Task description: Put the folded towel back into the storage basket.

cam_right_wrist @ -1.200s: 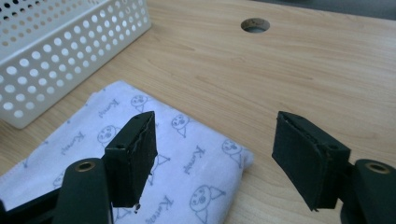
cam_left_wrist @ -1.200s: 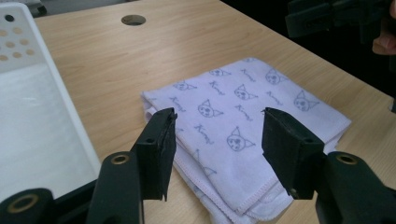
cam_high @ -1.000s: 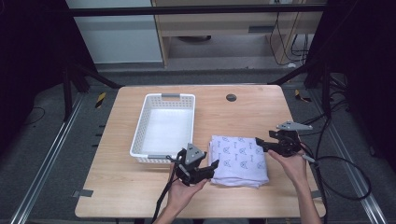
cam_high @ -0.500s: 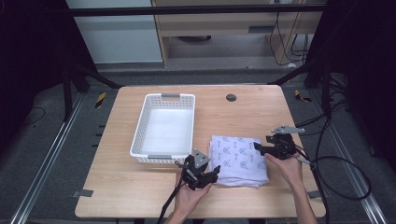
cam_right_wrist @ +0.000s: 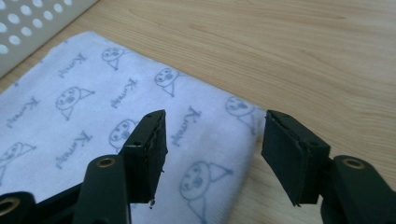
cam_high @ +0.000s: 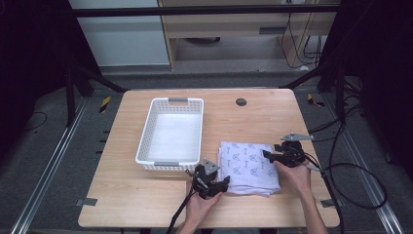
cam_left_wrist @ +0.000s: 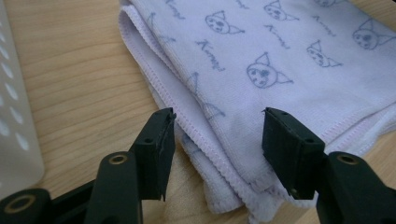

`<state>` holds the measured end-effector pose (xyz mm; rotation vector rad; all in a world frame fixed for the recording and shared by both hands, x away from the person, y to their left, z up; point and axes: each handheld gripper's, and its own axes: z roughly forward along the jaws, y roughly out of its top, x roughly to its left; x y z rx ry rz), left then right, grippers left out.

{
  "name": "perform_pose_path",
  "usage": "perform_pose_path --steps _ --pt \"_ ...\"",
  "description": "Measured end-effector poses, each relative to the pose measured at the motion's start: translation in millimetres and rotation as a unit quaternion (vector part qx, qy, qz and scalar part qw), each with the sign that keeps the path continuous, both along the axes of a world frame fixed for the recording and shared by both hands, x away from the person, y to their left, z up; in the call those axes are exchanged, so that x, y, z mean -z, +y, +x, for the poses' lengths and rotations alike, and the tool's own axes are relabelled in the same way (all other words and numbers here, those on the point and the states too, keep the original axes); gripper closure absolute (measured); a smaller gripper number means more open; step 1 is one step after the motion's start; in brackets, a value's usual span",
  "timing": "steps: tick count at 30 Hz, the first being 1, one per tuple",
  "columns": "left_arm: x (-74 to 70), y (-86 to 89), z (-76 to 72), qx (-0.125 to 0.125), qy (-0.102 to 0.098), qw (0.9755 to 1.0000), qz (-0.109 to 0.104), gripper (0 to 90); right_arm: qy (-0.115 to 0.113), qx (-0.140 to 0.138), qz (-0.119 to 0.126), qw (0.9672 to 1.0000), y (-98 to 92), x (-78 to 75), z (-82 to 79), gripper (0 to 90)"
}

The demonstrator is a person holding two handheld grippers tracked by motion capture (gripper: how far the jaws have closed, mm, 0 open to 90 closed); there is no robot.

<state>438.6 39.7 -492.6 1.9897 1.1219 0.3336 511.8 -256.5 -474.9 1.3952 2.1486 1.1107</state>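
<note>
- A white perforated basket [cam_high: 170, 134] is sitting on the left half of the wooden desk [cam_high: 122, 195], and its inside is looking bare from where I am standing.
- Just in front of the basket's near right corner, the left gripper [cam_high: 221, 185] is resting low over the desk in the person's left hand [cam_high: 199, 204], pointing right toward the cloth.
- Its fingers [cam_left_wrist: 159, 144] are standing apart, and in the left gripper view they are straddling the near left corner of the folded cloth [cam_left_wrist: 261, 65], with the stacked hemmed edges lying between them; I cannot tell whether either pad is touching the fabric.
- The folded cloth [cam_high: 248, 165], pale lilac with small cat faces and script printed on it, is lying flat on the desk just to the right of the basket, between the two grippers.
- A small dark round disc [cam_high: 241, 102] is sitting in the desk surface near the far edge, well apart from the cloth.
- At the cloth's right edge, the right gripper [cam_high: 267, 156] is being held in the right hand [cam_high: 292, 173], pointing left.
- Its fingers [cam_right_wrist: 149, 149] are also spread, hovering over the cloth's folded corner [cam_right_wrist: 121, 126], one above the fabric and the other above bare wood.
</note>
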Motion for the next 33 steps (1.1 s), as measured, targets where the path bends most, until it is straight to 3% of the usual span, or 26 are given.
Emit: perform_pose_path --steps 2,5,8,9,12,15,23,24,26,29,33 --pt "0.8 -0.9 1.3 0.002 -0.001 1.0 0.008 41.6 0.009 -0.002 0.014 0.9999 2.9 4.0 1.9 41.1" --pt "2.6 -0.4 3.6 -0.002 0.004 1.0 0.002 41.1 0.014 -0.005 -0.001 0.9999 6.6 8.3 4.4 41.3" --pt "6.5 -1.5 5.5 0.002 0.005 0.9999 0.009 39.3 0.021 -0.003 -0.005 0.9998 7.9 12.5 5.6 41.9" --pt "8.0 -0.4 5.2 0.0 0.008 1.0 -0.001 39.8 0.023 -0.003 -0.017 0.9996 9.5 14.3 4.7 42.3" --pt "11.1 -0.7 5.1 0.0 0.009 0.9999 -0.005 40.6 0.026 0.0 -0.017 0.9995 10.0 16.6 4.3 42.7" --pt "8.9 -3.3 6.8 0.0 0.015 0.9999 0.007 40.9 0.042 0.01 -0.004 0.999 9.6 19.0 6.0 43.2" --pt "7.0 -7.2 5.4 -0.005 0.036 0.9993 -0.004 52.2 0.053 0.012 0.022 0.9983 6.0 23.7 6.7 47.2" --pt "6.7 -8.0 5.6 -0.007 0.042 0.9991 -0.009 59.2 0.059 0.015 0.027 0.9978 7.1 23.3 5.8 51.5" --pt "6.3 -8.5 5.5 -0.007 0.048 0.9987 -0.012 63.2 0.06 0.015 0.028 0.9977 7.3 23.0 5.8 53.3" --pt "5.0 -8.8 5.4 -0.006 0.054 0.9984 -0.015 67.6 0.071 0.017 0.043 0.9964 6.9 21.4 5.9 63.6" --pt "3.6 -9.7 3.9 -0.009 0.052 0.9984 -0.02 73.2 0.078 0.024 0.048 0.9955 5.5 18.8 6.1 69.4"
